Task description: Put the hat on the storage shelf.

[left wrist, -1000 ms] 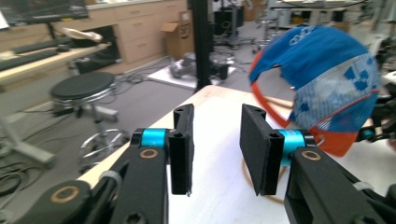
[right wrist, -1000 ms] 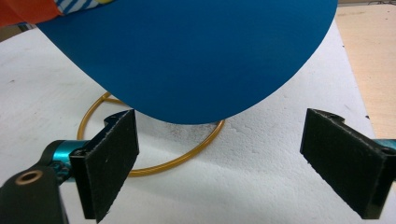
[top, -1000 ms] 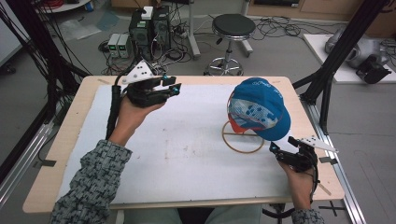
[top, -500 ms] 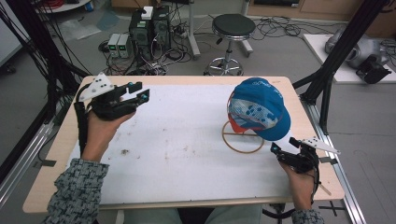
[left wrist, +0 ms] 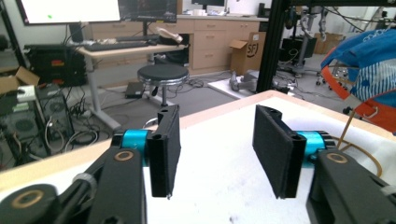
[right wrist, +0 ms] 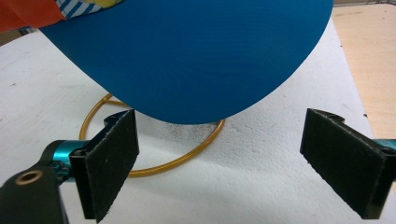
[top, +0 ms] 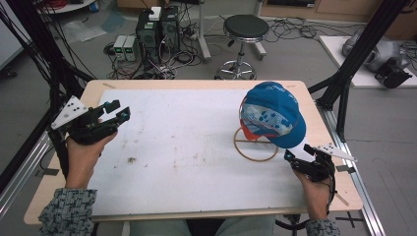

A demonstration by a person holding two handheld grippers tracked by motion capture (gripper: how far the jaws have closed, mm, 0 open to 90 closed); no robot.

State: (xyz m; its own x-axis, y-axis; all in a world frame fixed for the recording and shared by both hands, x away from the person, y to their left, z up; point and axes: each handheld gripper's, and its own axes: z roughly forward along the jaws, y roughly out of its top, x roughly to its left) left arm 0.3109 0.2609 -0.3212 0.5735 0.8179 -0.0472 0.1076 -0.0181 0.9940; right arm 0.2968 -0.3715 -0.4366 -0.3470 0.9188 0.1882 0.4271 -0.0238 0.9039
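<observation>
A blue cap (top: 272,114) with white pattern and orange underside sits on a gold wire stand (top: 255,145) at the table's right. My right gripper (top: 297,156) is open just in front of the cap's brim (right wrist: 196,56), jaws wide apart, nothing between them; the stand's ring base (right wrist: 154,163) lies on the white sheet below. My left gripper (top: 117,110) is held at the table's left edge, open and empty, far from the cap. In the left gripper view the left gripper (left wrist: 217,154) points across the board, with the cap (left wrist: 369,70) at the far right.
A white foam sheet (top: 187,152) covers the wooden table (top: 196,84). Black frame posts (top: 351,64) rise at the right and left. On the floor beyond the far edge stand a round stool (top: 245,27) and computer boxes (top: 157,24) with cables.
My left gripper has moved left and toward me, from the table's upper middle-left to its left edge. The right gripper and the cap have stayed put.
</observation>
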